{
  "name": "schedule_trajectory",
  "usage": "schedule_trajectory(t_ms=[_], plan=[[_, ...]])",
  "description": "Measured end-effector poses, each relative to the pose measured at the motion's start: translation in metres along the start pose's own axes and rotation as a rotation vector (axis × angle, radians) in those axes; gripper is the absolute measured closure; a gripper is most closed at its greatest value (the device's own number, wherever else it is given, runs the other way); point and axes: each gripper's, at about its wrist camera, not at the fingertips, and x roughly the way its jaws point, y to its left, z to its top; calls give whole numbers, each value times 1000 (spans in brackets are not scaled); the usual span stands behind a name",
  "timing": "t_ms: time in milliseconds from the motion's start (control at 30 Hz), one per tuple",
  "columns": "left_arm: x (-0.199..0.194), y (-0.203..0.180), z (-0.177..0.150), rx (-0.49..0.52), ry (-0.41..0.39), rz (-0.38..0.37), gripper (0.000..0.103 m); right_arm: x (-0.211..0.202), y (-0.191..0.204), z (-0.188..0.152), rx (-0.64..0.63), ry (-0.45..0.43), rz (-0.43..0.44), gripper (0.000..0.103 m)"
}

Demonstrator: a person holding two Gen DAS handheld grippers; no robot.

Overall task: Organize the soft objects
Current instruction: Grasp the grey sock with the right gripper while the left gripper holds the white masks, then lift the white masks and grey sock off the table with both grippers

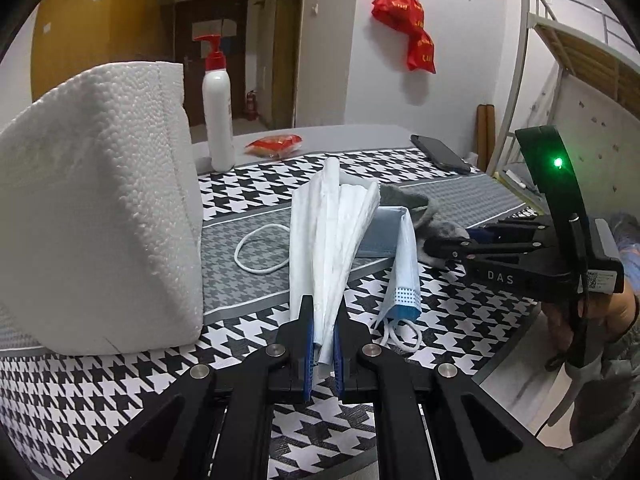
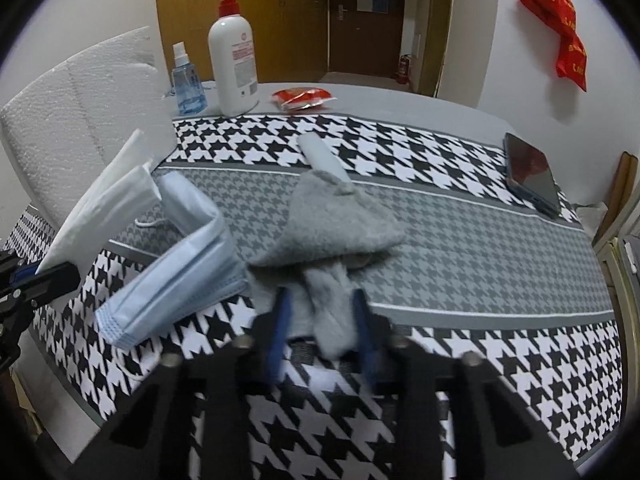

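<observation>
My left gripper (image 1: 323, 322) is shut on a folded white tissue (image 1: 334, 236) and holds it up above the houndstooth cloth (image 1: 460, 320); the tissue also shows in the right wrist view (image 2: 104, 208). A light blue face mask (image 2: 184, 264) lies folded beside it, its ear loop (image 1: 260, 250) on the cloth. My right gripper (image 2: 322, 312) has its jaws apart around the near end of a grey sock (image 2: 336, 220), with gaps on both sides. The right gripper also shows in the left wrist view (image 1: 460, 246).
A big white paper towel roll (image 1: 100, 200) stands at the left. A white pump bottle (image 2: 234, 56), a blue spray bottle (image 2: 186, 80) and a red packet (image 2: 302, 98) stand at the back. A phone (image 2: 530, 172) lies at the right. A small white roll (image 2: 322, 156) lies behind the sock.
</observation>
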Motion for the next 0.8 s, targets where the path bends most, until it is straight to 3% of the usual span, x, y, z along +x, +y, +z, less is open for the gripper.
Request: schedule_trajectory(t_ms=[100,800], plan=[[-5,2,-1,-5,-9,3,95,-1,5,-1,-8,-6,1,85],[-51,-3,-13,24,-82,-15,95,-90,13,-16,46,-183,-16,86]])
